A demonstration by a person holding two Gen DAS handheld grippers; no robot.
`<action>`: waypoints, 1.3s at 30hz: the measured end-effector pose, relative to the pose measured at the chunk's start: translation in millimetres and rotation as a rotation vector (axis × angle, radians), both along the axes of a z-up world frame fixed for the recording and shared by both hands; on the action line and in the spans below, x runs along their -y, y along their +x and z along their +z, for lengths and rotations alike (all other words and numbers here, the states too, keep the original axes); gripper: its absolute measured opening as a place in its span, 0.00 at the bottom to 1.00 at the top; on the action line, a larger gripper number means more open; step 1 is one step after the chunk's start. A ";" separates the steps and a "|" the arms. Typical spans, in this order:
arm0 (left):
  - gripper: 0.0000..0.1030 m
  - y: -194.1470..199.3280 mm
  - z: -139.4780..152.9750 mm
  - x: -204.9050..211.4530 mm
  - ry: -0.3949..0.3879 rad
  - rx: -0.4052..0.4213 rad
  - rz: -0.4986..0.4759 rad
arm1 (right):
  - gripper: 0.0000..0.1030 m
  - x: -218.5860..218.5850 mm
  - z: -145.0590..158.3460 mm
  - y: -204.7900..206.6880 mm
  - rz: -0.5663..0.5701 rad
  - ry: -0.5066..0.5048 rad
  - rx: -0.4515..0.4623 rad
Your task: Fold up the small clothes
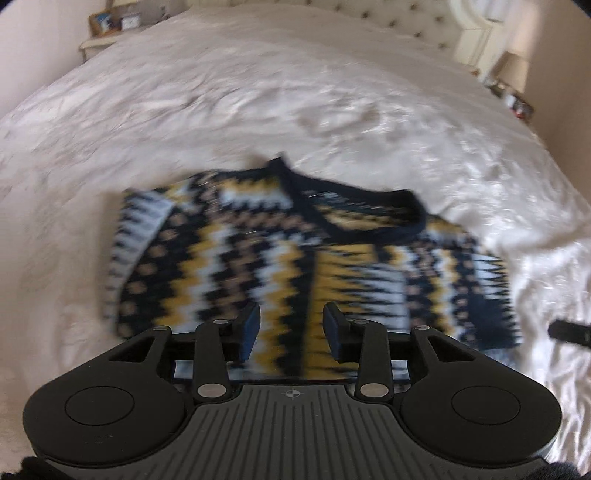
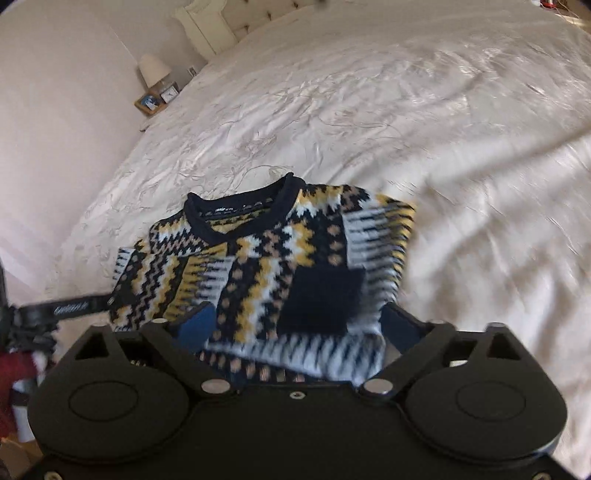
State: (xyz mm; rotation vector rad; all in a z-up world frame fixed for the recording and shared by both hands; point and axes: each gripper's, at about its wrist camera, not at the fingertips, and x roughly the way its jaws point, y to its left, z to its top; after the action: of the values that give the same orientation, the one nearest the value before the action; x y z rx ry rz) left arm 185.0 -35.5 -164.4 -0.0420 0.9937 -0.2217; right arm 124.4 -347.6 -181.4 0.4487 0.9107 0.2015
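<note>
Nearest in the left wrist view, the left gripper (image 1: 291, 334) hangs just above the near hem of the sweater (image 1: 295, 258), its two blue-padded fingers (image 1: 249, 332) spread apart with patterned knit showing in the gap and nothing pinched between them. Likewise the right gripper (image 2: 295, 325) has its jaws splayed wide, the blue pads (image 2: 195, 325) flanking a bunched fold of the sweater (image 2: 280, 266) without closing on it; whether the pads touch the cloth is lost to blur. That sweater, a small knit in navy, mustard, white and tan zigzags with a dark ribbed collar (image 2: 240, 218), lies partly folded on the near part of the bed (image 2: 406, 122), sleeves turned in over the body. At the left edge of the right wrist view a dark strap or bar (image 2: 62, 308) carries pale lettering too smeared to read, and a red shape (image 2: 14, 369) sits below it. A woven label inside the collar is also illegible. Beyond the garment the wrinkled white bedspread (image 1: 258, 96) stretches to a tufted headboard (image 1: 406, 18). Farthest off, a bedside table holds a lamp (image 2: 153, 70), a small clock (image 2: 169, 94) and a framed picture (image 2: 147, 101).
</note>
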 end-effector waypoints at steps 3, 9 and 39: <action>0.35 7.1 -9.6 -17.1 0.013 -0.024 0.004 | 0.81 -7.7 -10.0 22.4 -0.006 -0.013 -0.043; 0.35 13.5 -24.6 -35.8 -0.006 -0.066 0.004 | 0.76 -10.8 -36.9 46.2 -0.037 -0.050 -0.145; 0.36 65.8 -32.4 -37.6 0.014 -0.031 -0.017 | 0.27 6.7 -30.2 79.9 -0.063 -0.216 -0.174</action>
State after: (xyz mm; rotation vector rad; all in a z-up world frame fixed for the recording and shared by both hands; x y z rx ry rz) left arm 250.8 2.1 -196.8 -0.0243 1.0268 -0.2299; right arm 204.3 -354.3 -211.7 0.2966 1.0743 0.0060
